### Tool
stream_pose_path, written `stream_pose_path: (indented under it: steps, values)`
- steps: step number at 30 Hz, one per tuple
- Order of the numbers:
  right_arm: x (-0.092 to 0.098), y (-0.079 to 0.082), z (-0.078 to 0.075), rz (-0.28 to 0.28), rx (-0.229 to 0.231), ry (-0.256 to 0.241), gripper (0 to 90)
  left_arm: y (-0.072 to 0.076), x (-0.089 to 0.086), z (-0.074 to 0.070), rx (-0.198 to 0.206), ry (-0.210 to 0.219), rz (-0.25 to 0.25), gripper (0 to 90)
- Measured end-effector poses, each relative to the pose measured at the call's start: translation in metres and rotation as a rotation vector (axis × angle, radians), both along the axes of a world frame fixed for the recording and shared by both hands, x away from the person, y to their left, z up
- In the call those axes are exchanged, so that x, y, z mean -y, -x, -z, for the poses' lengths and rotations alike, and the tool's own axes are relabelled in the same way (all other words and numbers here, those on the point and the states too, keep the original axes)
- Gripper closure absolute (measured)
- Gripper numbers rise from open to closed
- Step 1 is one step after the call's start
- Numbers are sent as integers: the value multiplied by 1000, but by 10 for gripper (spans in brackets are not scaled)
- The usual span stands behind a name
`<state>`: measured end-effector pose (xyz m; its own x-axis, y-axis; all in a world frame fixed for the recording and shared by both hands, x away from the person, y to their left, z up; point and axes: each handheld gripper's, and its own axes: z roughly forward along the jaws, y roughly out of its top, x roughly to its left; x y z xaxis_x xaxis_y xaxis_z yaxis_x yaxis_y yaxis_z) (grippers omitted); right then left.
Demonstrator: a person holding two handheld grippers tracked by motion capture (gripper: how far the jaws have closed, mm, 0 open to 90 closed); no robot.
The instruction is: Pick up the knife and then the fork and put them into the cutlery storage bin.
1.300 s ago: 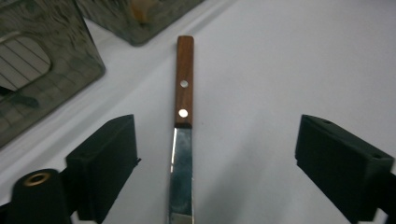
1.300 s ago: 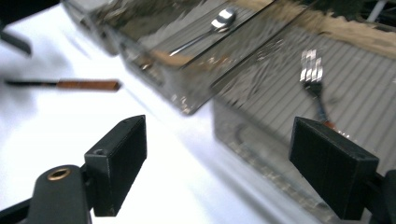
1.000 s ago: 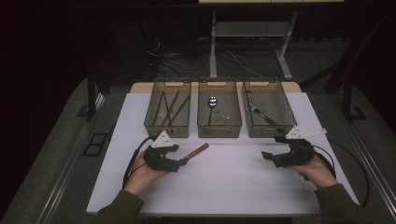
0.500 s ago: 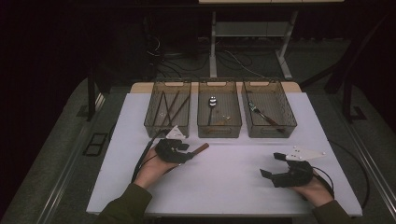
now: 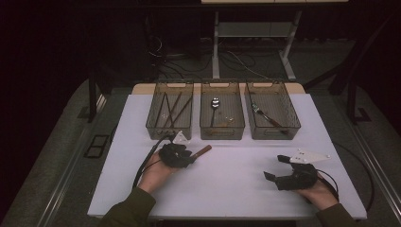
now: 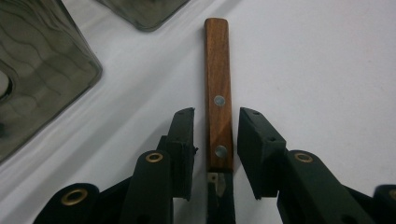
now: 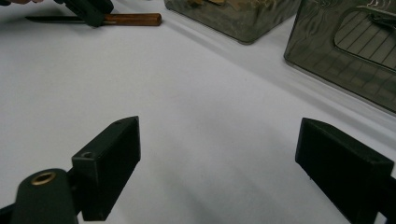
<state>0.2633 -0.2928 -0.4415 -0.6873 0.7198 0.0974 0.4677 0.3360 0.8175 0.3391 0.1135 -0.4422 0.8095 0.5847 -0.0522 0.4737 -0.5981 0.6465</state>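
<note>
Covering the table (image 5: 236,189), a white sheet; dark room beyond.

The knife (image 6: 218,116) blade runs hidden beneath the left gripper (image 6: 215,140); contents of the middle bin (image 5: 222,111) are too small to identify.

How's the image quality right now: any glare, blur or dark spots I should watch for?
High view: the table is evenly lit, the room behind is almost black. Left gripper view: the knife handle is sharp, with the nearest bin soft. Right gripper view: the jaws are slightly blurred, and there is a soft shadow on the table between them.
</note>
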Motion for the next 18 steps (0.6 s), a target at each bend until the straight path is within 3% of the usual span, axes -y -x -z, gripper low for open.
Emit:
stream_pose_path:
  steps: [5,10,18]
  values:
    - [1,0,0,-2,5,-1,134,4,-3,1,15,-1,1,679]
    - [1,0,0,-1,4,0,133,5,-3,2,24,2,16,765]
    - [1,-2,0,-28,-6,-36,126,3,-4,0,20,-3,47,773]
